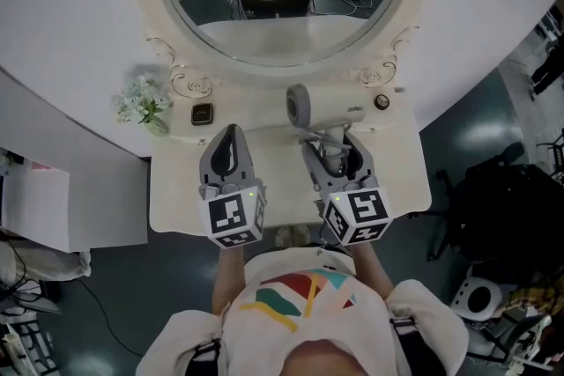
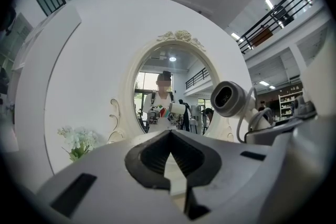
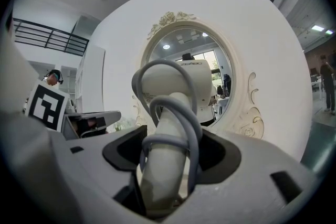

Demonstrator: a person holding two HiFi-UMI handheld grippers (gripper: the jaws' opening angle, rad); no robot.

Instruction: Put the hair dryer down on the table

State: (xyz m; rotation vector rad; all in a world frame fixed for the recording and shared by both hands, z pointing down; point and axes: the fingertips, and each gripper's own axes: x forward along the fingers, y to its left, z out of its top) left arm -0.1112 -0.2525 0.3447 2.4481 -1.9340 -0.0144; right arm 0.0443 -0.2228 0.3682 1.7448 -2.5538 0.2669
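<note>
The white hair dryer (image 1: 330,106) is over the back of the cream vanity table (image 1: 176,202), barrel pointing left and handle toward me. My right gripper (image 1: 332,147) is shut on its handle, which has the grey cord looped round it (image 3: 170,149). I cannot tell whether the dryer touches the tabletop. My left gripper (image 1: 231,136) hovers over the table to the left of the dryer, shut with nothing in it. In the left gripper view the dryer's barrel end (image 2: 230,99) shows at the right, beyond that gripper (image 2: 168,150).
An oval mirror (image 1: 282,13) with an ornate cream frame stands behind the table against a white wall. A small bunch of pale flowers (image 1: 141,104) and a small dark object (image 1: 202,114) sit at the table's back left. A dark round knob (image 1: 382,101) is at the back right.
</note>
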